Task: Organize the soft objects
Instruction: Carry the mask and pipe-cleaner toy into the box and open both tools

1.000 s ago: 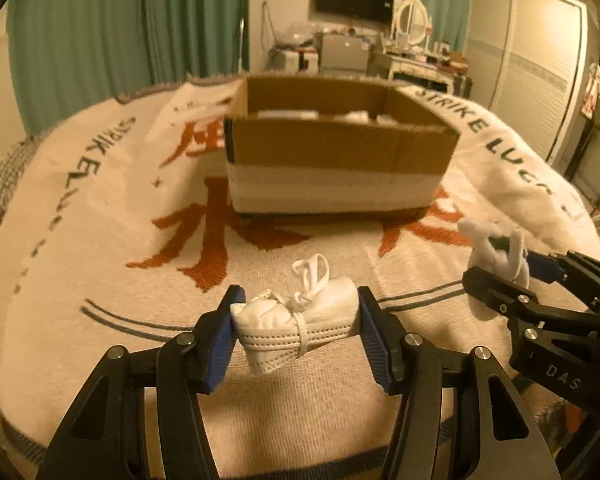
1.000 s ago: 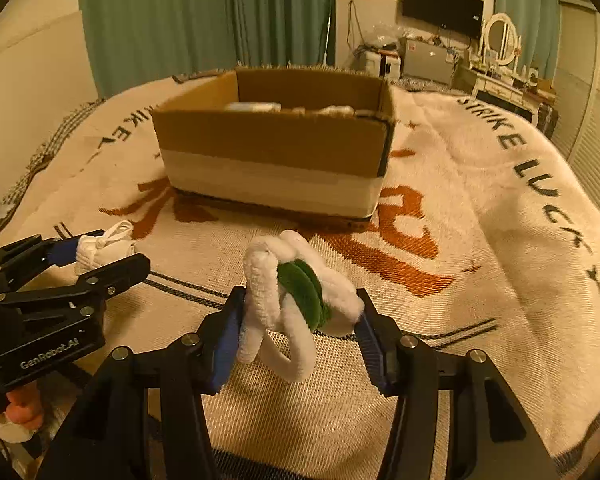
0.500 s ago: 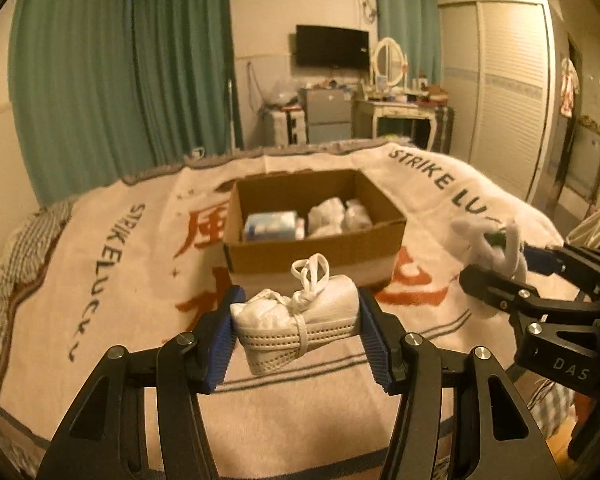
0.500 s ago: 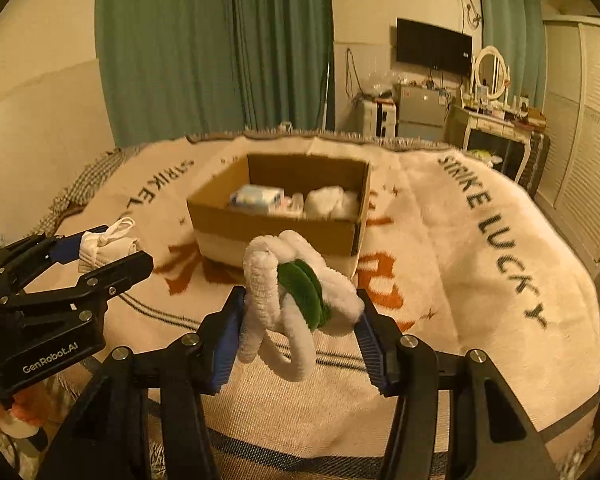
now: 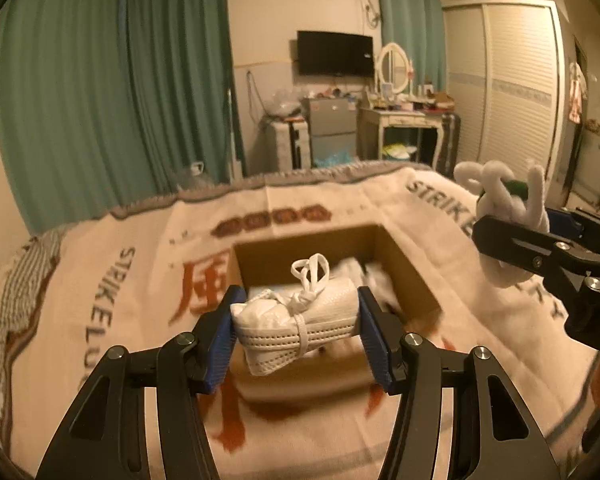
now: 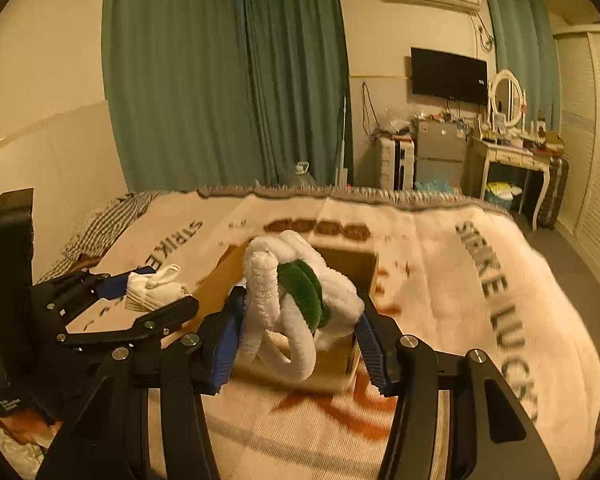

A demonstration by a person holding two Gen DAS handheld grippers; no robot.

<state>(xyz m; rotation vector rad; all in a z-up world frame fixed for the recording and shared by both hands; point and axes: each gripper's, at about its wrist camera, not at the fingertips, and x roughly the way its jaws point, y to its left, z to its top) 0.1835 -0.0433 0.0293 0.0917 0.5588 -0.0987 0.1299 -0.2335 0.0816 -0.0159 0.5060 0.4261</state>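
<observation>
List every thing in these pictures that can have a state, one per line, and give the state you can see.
left gripper: shut on the rolled face mask, held above the box.
rolled face mask: rolled up, tied with its own strap, off the blanket.
right gripper: shut on the white and green plush.
white and green plush: squeezed between the fingers, loops hanging down.
cardboard box: open on top, white soft items inside.
television: screen dark.

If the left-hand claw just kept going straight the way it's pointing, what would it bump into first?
Probably the open cardboard box: the left gripper, jaws clamped on a tied white bundle, points down into it. Depth is unclear.
</observation>
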